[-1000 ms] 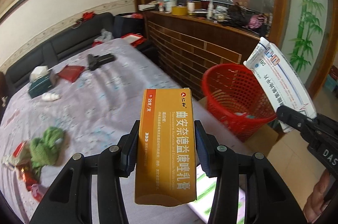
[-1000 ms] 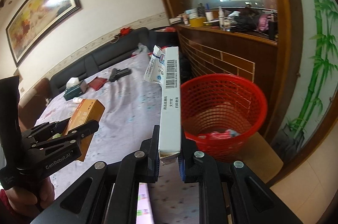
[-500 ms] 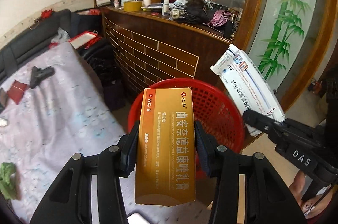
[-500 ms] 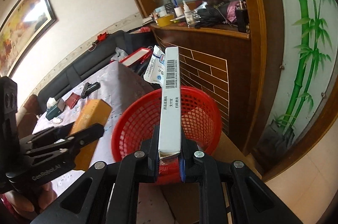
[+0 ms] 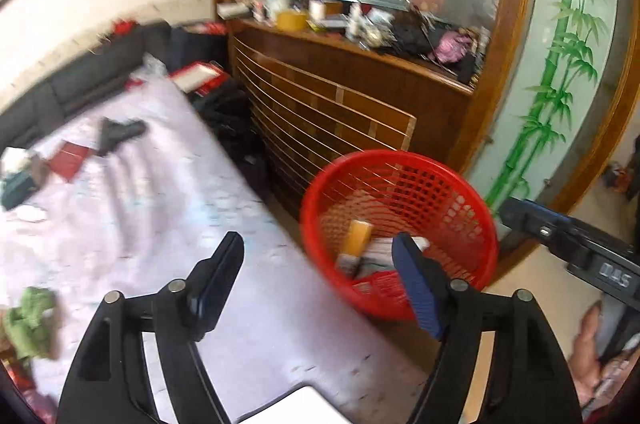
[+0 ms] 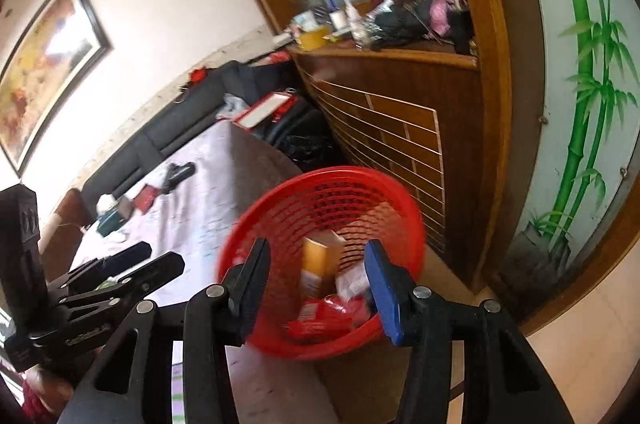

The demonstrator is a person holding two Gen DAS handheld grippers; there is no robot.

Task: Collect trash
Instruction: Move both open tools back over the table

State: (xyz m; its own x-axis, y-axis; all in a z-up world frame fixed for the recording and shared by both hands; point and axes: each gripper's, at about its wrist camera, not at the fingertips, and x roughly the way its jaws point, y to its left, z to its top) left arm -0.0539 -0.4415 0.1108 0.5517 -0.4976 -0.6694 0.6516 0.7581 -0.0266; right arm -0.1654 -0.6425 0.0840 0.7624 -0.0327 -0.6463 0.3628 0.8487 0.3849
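Beside the far right edge of the bed stands a round red plastic mesh basket point(image 5: 400, 236), on the floor just in front of the brown wooden cabinet point(image 5: 340, 112). Inside the basket lies a long orange cardboard box point(image 5: 356, 240), leaning on its end, with a white box point(image 6: 352, 282) next to it and some red wrappers point(image 6: 324, 316) at the bottom.

The left gripper point(image 5: 318, 284) is letting go: its jaws are opening and nothing is between them. Its left finger is over the bed with the pale purple sheet point(image 5: 160, 204), and its right finger is over the near rim of the basket. The right gripper point(image 6: 316, 278) is also letting go, jaws opening, with nothing between them. It points down at the basket's open top. A hand point(image 5: 592, 340) shows at the right edge of the left wrist view, under the right gripper.

On the bed, well apart from the basket, lie 1 black toy gun point(image 5: 118, 134), 1 flat red packet point(image 5: 68, 160) and 1 green cloth lump point(image 5: 30, 320) near the left edge. The middle of the sheet is bare. Tan floor point(image 6: 580, 344) to the right of the basket is open, up to the glass panel painted with green bamboo point(image 5: 560, 72).
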